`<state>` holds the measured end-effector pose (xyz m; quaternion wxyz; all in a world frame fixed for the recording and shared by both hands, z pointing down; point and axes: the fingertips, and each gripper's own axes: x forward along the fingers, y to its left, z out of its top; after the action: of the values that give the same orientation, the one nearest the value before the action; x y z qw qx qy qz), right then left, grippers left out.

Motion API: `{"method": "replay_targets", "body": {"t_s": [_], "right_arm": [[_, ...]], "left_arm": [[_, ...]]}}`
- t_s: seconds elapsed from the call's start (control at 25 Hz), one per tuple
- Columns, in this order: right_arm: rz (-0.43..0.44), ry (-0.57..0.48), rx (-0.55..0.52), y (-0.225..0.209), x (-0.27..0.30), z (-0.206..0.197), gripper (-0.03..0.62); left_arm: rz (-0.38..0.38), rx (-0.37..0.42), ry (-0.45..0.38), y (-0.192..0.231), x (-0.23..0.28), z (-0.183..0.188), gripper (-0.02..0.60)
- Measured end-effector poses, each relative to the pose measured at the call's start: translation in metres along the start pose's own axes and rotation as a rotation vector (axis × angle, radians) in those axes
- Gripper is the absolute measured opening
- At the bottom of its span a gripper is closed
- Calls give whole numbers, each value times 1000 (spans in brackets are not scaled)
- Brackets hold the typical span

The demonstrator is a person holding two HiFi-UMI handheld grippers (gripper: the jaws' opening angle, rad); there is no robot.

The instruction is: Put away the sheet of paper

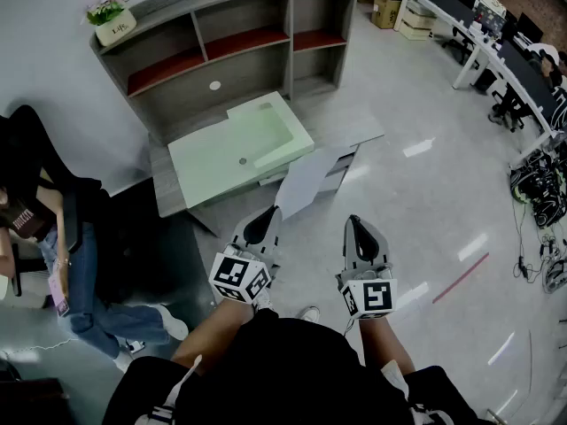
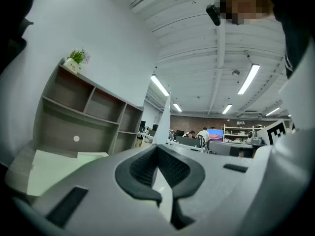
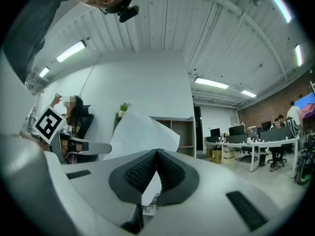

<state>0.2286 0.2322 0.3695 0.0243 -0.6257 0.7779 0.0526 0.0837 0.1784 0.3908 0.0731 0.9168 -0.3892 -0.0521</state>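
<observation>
White rectangular sheet of paper (image 1: 306, 181) is hanging above the floor in front of a pale green desk top (image 1: 221, 162) — the left gripper (image 1: 273, 212) is pinching its lower corner, jaws closed on it. The right gripper (image 1: 354, 222) is hovering just beside, jaws together. A grey shelf unit (image 1: 252, 82) with red-lined compartments is standing behind, carrying a white plant pot (image 1: 115, 28) — label too small to read.

We hold our bare forearms (image 1: 211, 333) forward and low. Our left hand-held gripper (image 1: 265, 222) has its jaws pinched together on the sheet of paper (image 1: 306, 180), which sticks out past its tips. Just to its right, our right hand-held gripper (image 1: 356, 228) points the same way, jaws closed on nothing.
</observation>
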Motion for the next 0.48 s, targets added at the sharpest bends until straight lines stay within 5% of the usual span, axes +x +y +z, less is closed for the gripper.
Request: {"method": "replay_targets", "body": {"t_s": [0.48], "right_arm": [[15, -35, 16, 21, 18, 6, 17]], "left_arm": [[24, -37, -12, 27, -9, 5, 6]]}}
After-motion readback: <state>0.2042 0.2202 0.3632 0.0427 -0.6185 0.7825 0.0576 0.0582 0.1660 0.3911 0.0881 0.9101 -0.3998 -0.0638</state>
